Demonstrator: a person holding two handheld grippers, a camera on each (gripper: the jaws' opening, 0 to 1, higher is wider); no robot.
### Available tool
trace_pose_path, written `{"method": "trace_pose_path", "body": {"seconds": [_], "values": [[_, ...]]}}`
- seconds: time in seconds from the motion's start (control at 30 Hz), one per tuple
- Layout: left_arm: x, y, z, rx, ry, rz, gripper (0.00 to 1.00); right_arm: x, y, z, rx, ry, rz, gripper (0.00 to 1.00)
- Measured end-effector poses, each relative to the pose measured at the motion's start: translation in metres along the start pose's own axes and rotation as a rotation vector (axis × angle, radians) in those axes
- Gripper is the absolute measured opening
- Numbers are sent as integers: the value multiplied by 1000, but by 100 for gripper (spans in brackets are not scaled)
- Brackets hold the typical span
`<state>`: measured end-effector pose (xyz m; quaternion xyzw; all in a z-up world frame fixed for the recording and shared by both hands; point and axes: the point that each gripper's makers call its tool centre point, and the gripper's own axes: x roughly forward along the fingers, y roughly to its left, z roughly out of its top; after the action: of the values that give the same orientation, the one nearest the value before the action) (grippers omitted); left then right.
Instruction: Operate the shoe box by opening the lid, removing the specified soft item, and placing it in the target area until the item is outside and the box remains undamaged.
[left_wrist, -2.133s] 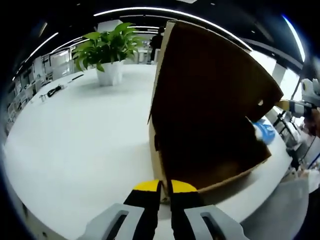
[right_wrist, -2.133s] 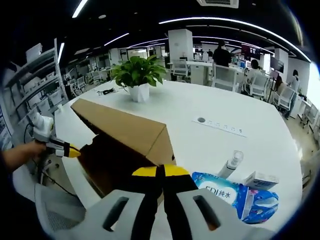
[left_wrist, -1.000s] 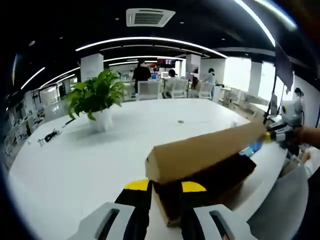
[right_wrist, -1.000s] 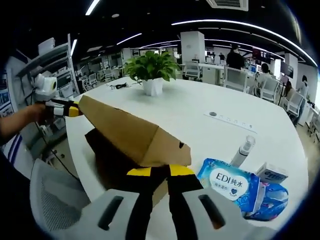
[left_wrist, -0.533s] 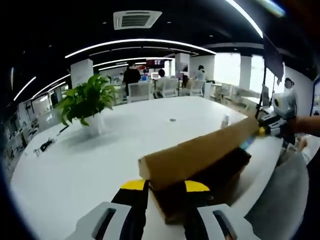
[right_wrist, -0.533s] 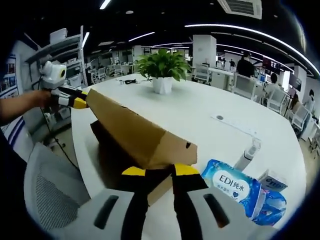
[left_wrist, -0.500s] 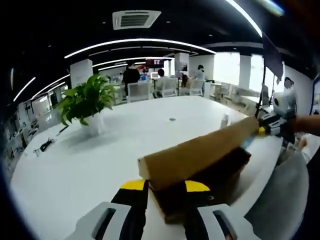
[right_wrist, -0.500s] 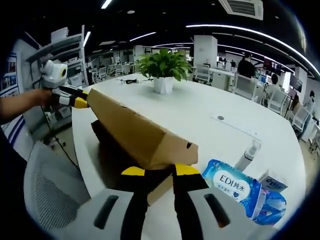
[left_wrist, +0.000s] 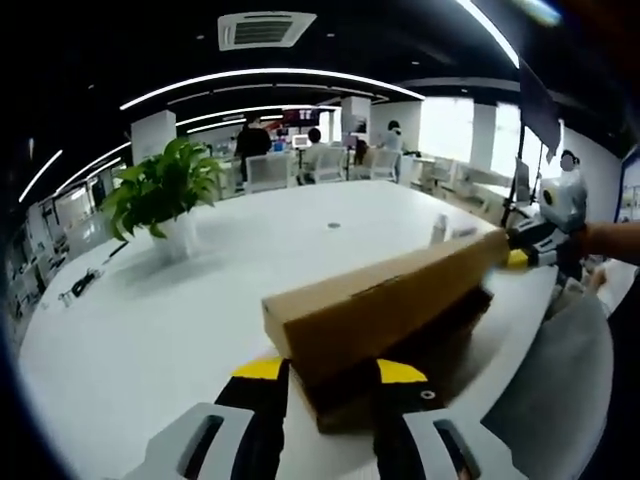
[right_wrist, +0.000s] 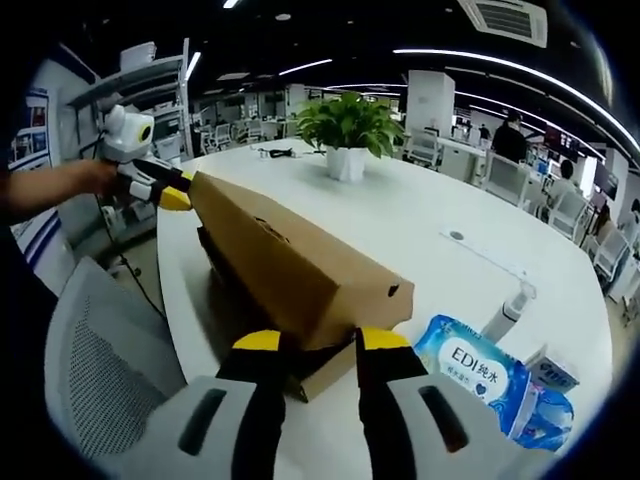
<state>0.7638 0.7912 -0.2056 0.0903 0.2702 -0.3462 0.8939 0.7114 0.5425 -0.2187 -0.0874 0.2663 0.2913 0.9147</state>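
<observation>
Both hand-held grippers (left_wrist: 328, 372) (right_wrist: 320, 345) gripping (jaws parted).

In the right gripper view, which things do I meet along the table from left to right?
Other hand-held gripper → cardboard box → tissue pack → small white carton.

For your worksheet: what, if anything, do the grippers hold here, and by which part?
Both hold the cardboard lid by its opposite short ends: left gripper at one, right gripper at the other.

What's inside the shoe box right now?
The lid sits low over the shoe box, leaving a dark gap. Nothing inside can be made out; the lid covers the interior.
</observation>
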Motion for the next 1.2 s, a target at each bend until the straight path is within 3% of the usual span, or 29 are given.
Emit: {"method": "trace_pose_path", "body": {"seconds": [0.23,0.67,1.2], "values": [[5,-1,-15,-19,33,-26,36,2,6,-8,9,19,40,30],[7,-11,-24,-63,64,-54,38,8,15,-21,9,48,92,37],[17,-4,-40,-84,105,-56,36,17,15,-35,76,77,94,34]]}}
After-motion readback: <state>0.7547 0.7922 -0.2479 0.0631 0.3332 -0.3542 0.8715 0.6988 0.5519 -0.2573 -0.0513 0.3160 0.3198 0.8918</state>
